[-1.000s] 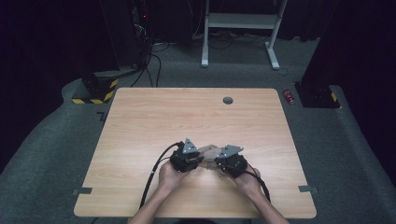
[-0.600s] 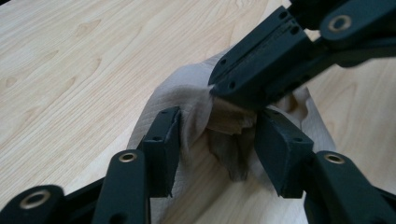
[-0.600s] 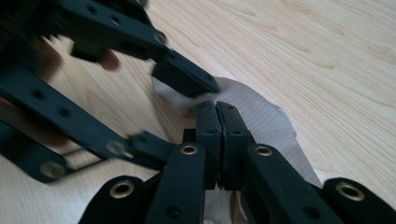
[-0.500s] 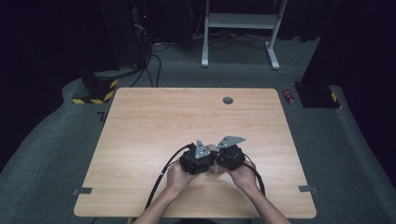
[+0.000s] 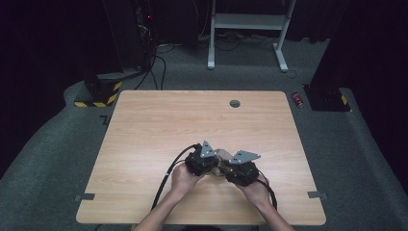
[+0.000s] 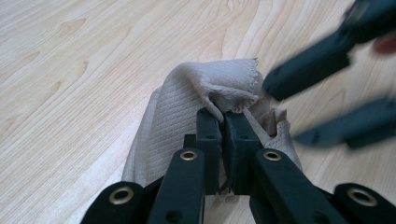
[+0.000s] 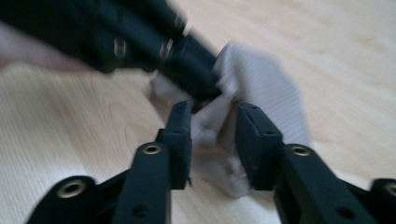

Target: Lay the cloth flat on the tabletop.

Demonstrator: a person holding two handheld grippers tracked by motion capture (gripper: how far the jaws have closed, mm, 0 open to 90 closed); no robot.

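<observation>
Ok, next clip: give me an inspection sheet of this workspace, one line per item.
Surface: wooden table, round grommet near the far edge.
Job's things: beige cloth, crumpled between the grippers.
Clutter: nothing seen on the table.
Grippers: left gripper has just closed and pinches a cloth fold; right gripper has just opened, jaws apart with cloth between them.
Cables: black cable trails from the left gripper; floor cables behind the table.
Surroundings: dark room, grey carpet, white frame, small red thing on the floor.
</observation>
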